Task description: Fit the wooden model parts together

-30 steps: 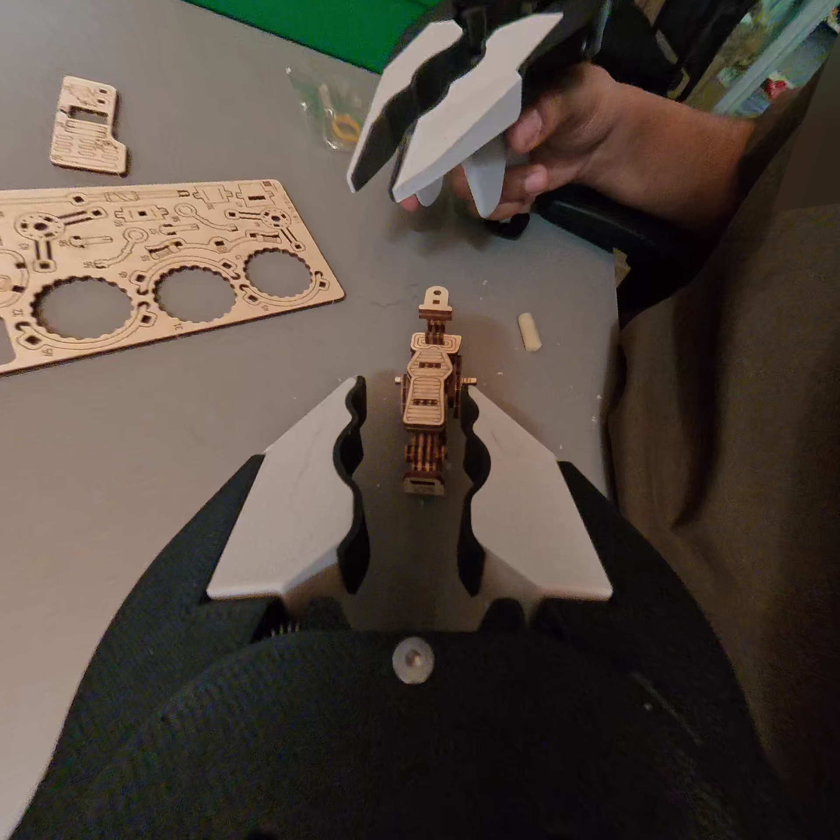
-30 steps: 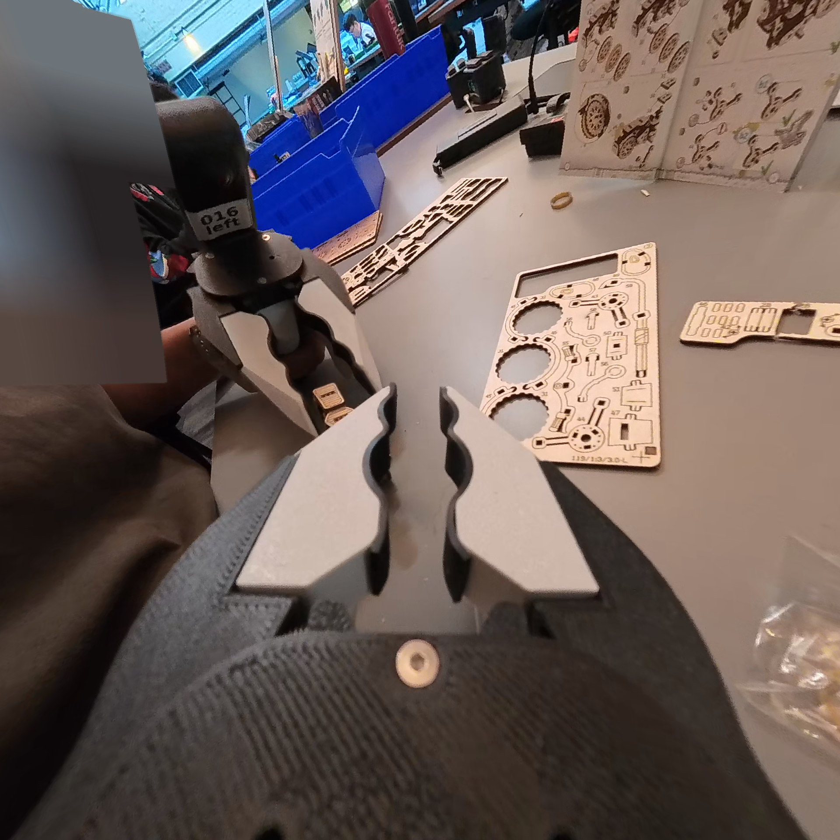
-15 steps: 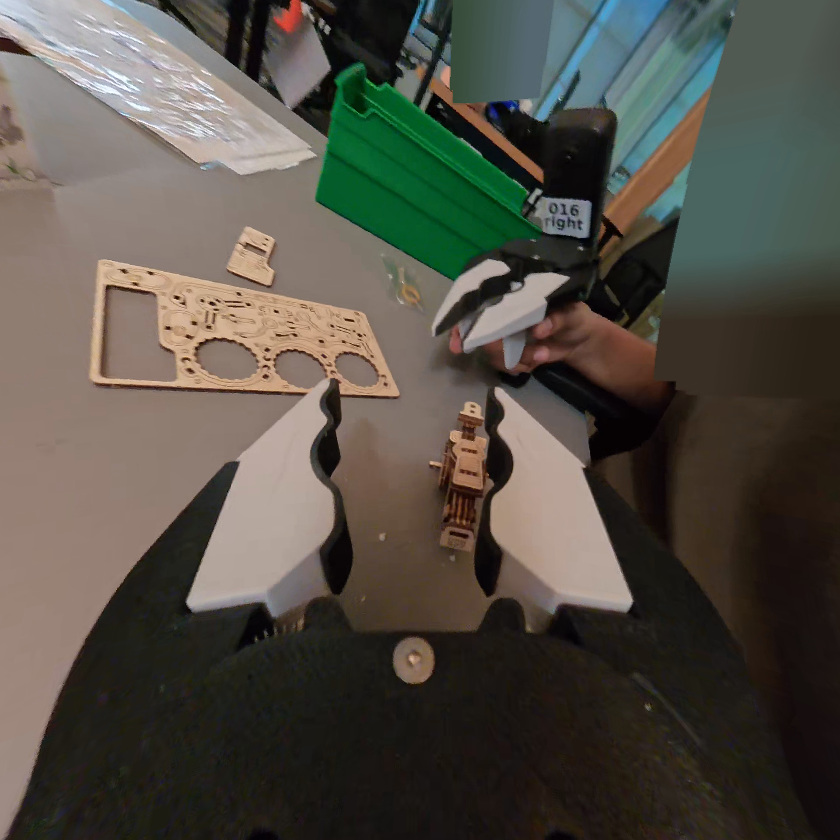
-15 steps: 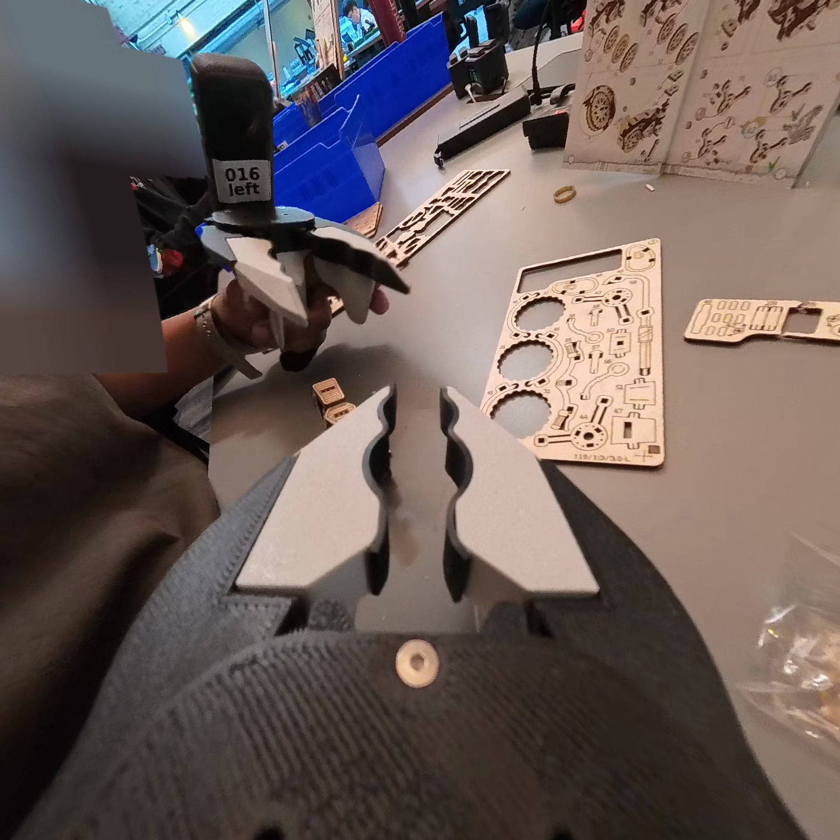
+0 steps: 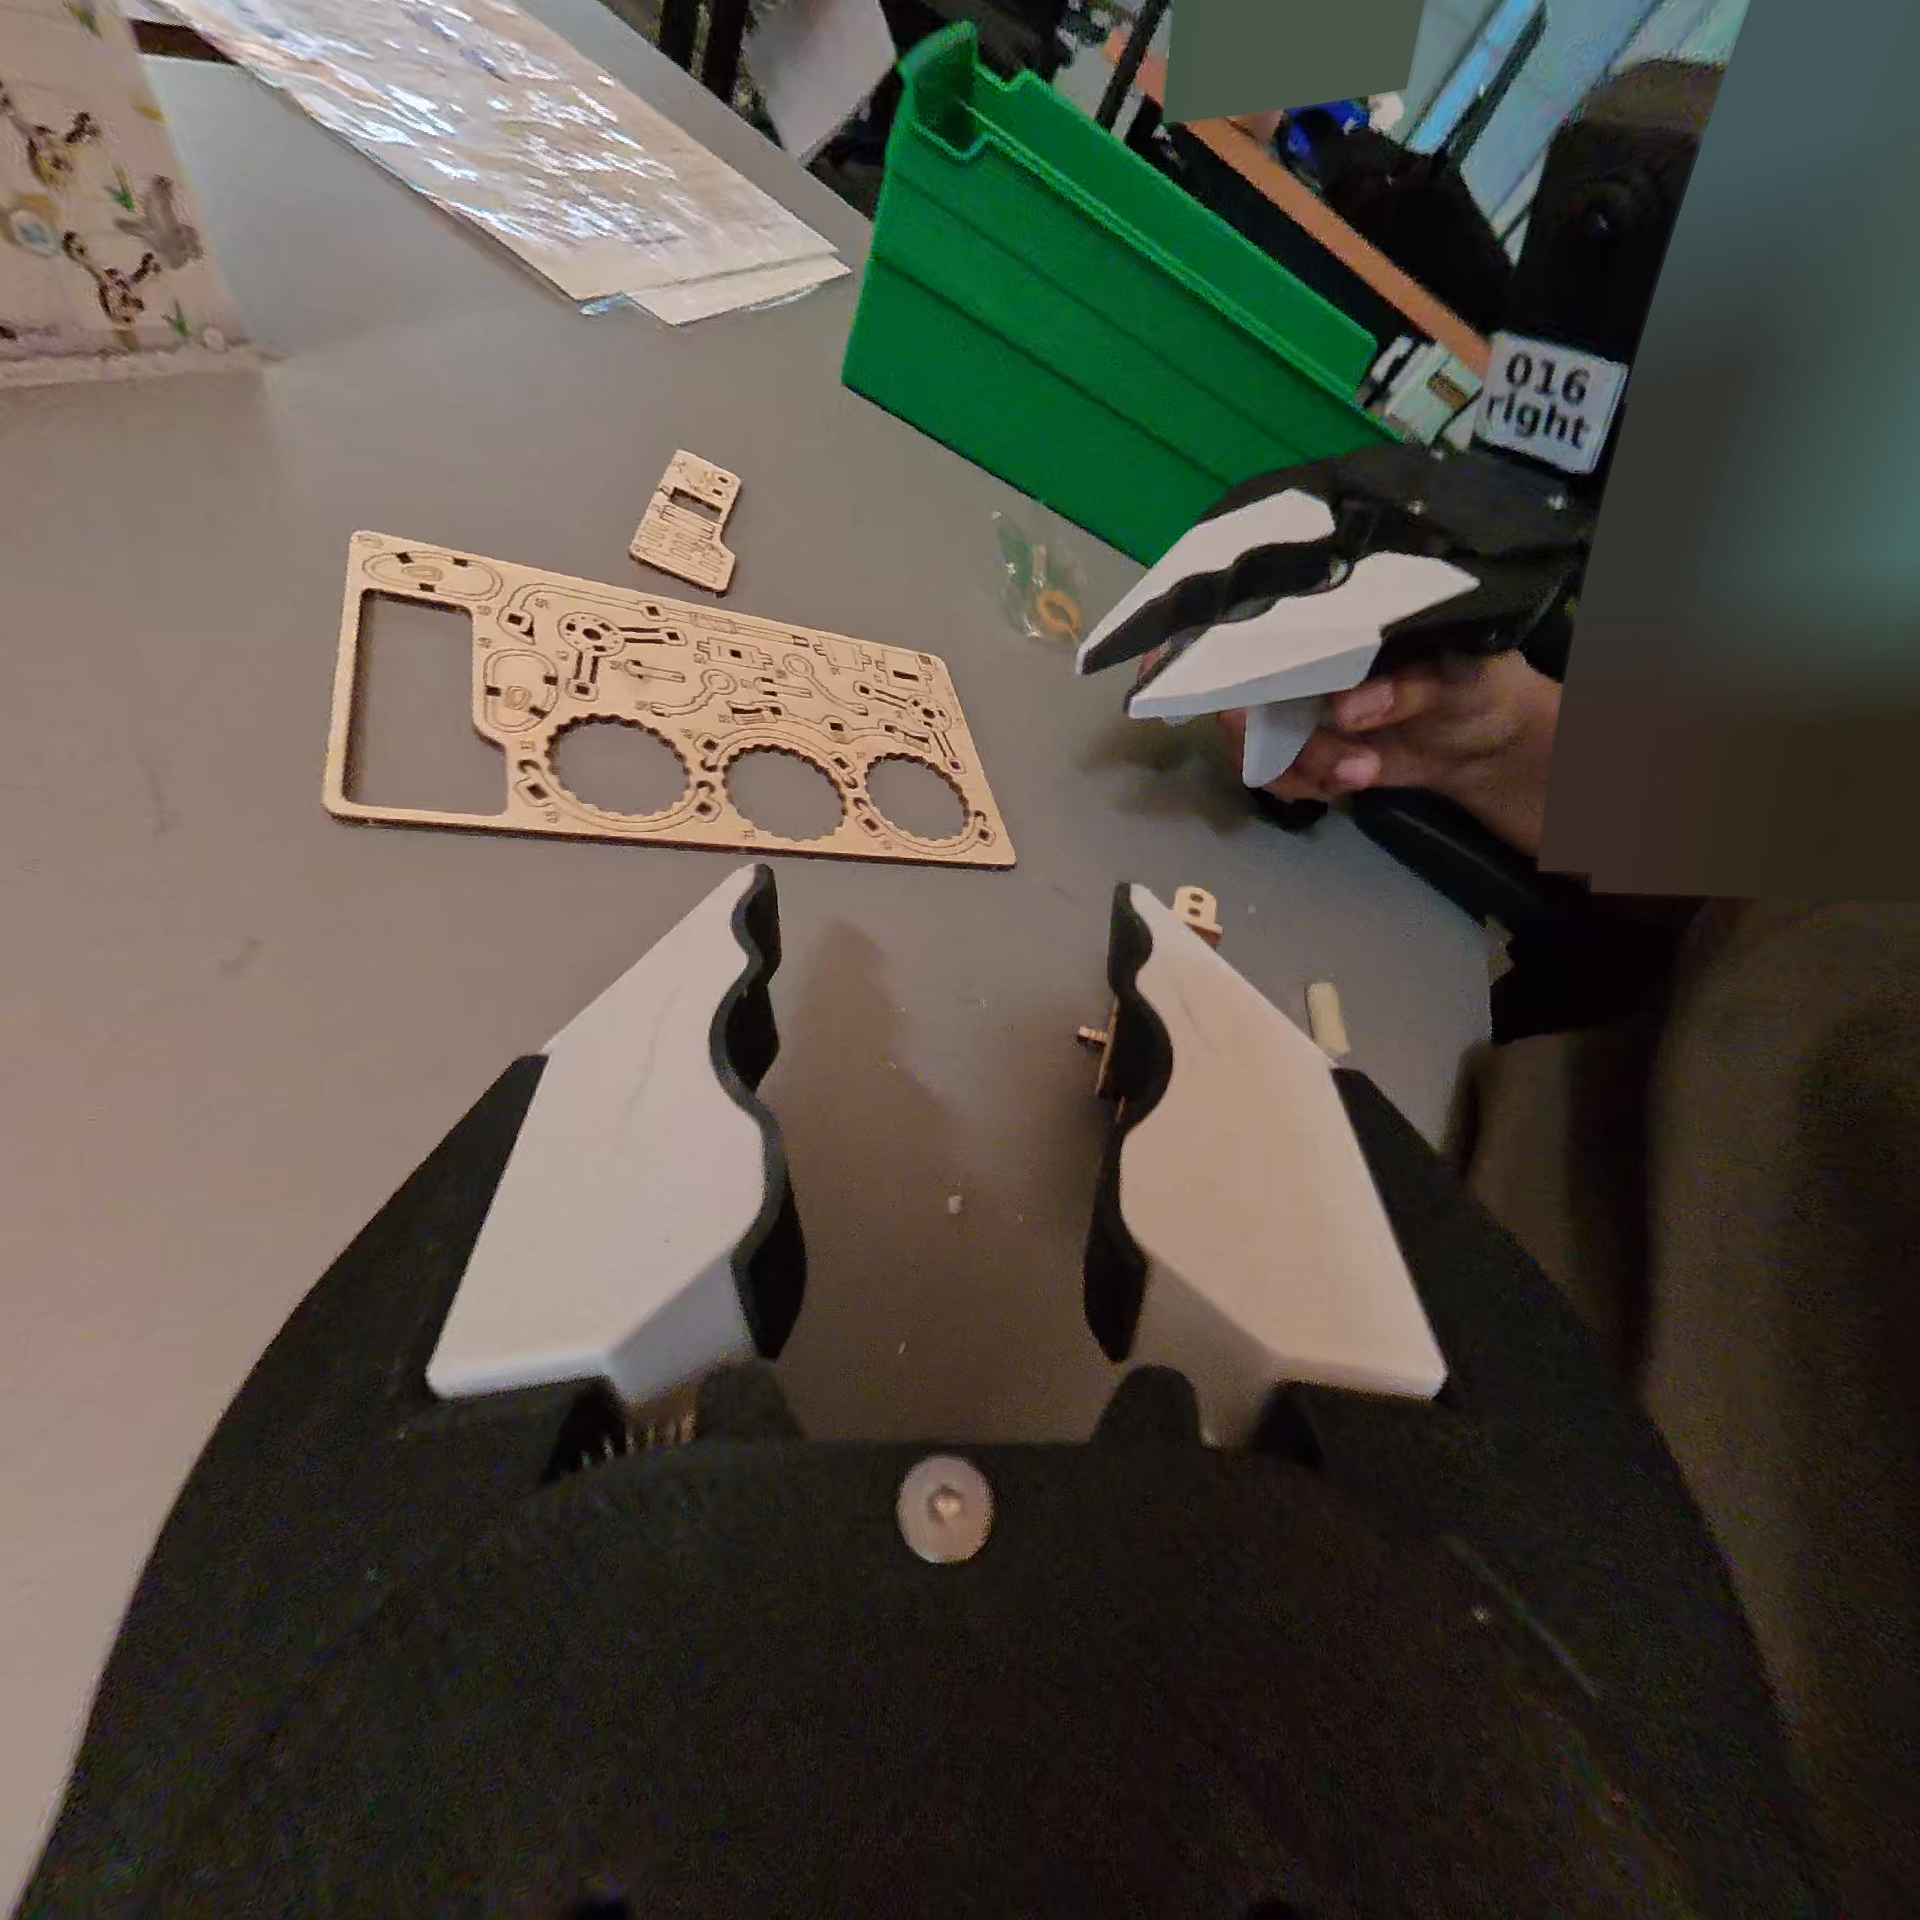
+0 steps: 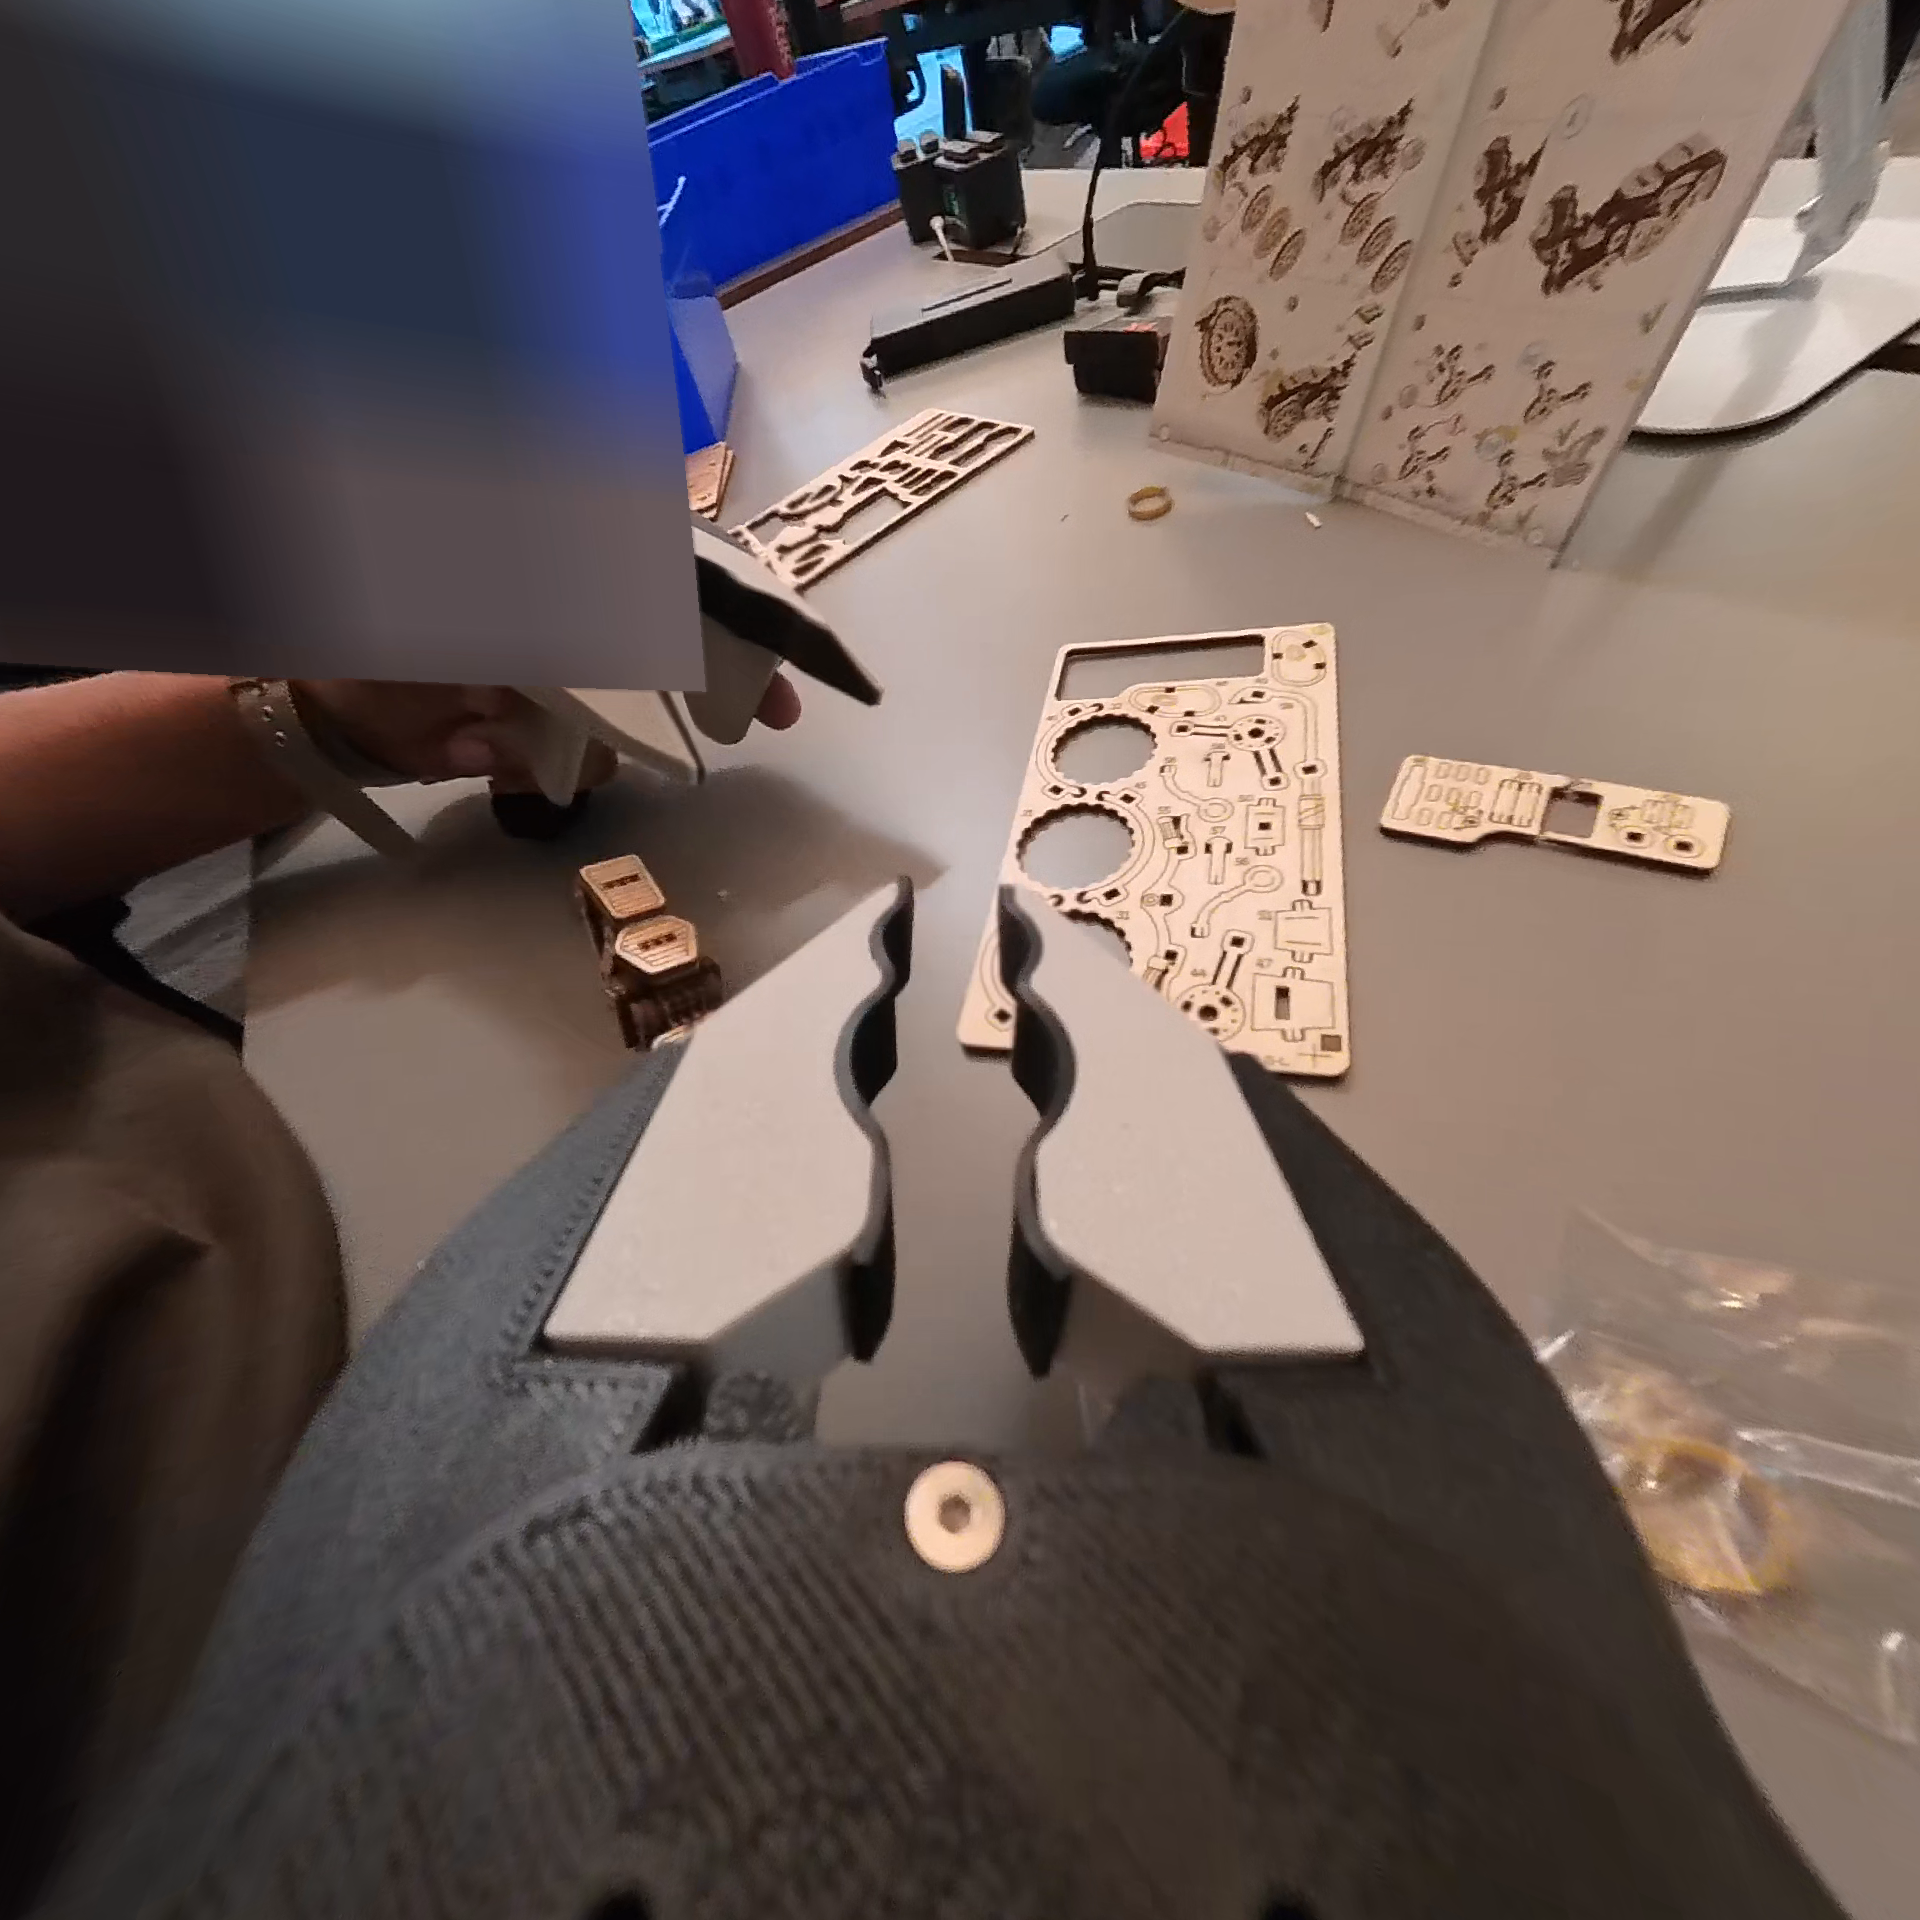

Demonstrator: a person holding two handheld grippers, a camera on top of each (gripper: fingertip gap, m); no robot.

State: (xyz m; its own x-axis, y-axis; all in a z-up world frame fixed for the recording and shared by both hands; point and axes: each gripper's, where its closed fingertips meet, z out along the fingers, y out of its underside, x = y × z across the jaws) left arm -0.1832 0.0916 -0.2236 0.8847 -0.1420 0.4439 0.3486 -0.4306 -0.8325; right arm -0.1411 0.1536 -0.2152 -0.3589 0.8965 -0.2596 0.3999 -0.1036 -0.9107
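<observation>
Left gripper (image 5: 943,902): jaws spread wide, nothing between them, only bare grey table (image 5: 208,1039) showing in the gap. Small assembled wooden model (image 6: 649,951) lies on the table just outside the left gripper's right-hand finger; in the left wrist view that finger hides most of it, so only a tab and a side peg peek past its edge, and whether it touches the finger cannot be told. Short pale peg (image 5: 1326,1016) lies on the table farther out on the same side. Beyond the left jaw tip, well forward: large wooden parts sheet (image 5: 644,717) with three toothed round cut-outs, flat on the table; past it a small detached wooden panel (image 5: 688,522). Right gripper (image 6: 954,894): jaws parted by a narrow gap, holding nothing, hanging above the table. From its own view the model sits to the left of its left finger, near the tip, apart from it; the parts sheet lies just ahead of and right of its right finger, partly covered by it. Small wooden panel farther right. Clear plastic bag (image 6: 1725,1455) of yellow bands lies beside the right gripper's body, on its right. Green bin (image 5: 1081,312) stands far forward of the left jaws, folded illustrated sheet (image 6: 1455,260) upright far forward of the right.
</observation>
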